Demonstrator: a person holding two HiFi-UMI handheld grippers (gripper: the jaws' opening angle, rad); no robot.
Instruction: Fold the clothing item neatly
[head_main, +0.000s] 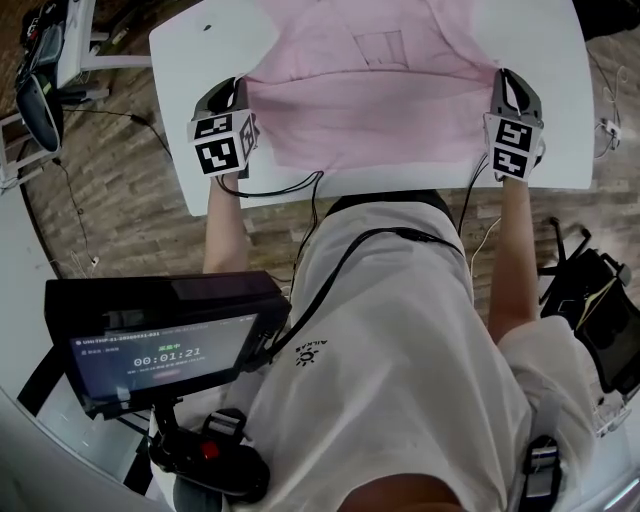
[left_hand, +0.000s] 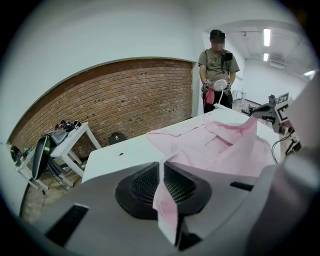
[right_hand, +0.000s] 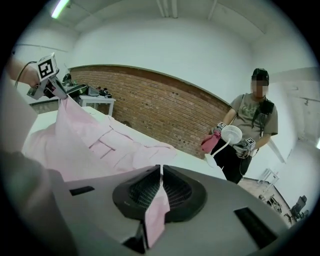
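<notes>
A pink shirt (head_main: 370, 90) with a chest pocket lies spread on the white table (head_main: 190, 60). My left gripper (head_main: 243, 95) is shut on the shirt's near left hem corner. My right gripper (head_main: 497, 85) is shut on the near right hem corner. Both corners are lifted off the table, so the hem hangs stretched between the two grippers. In the left gripper view a strip of pink cloth (left_hand: 167, 210) is pinched between the dark pads. In the right gripper view pink cloth (right_hand: 156, 212) hangs likewise from the closed jaws.
A person (left_hand: 216, 70) stands beyond the far side of the table holding a small white fan and pink cloth. A side table (left_hand: 60, 142) with gear stands by the brick wall. Cables (head_main: 300, 185) hang off the near table edge.
</notes>
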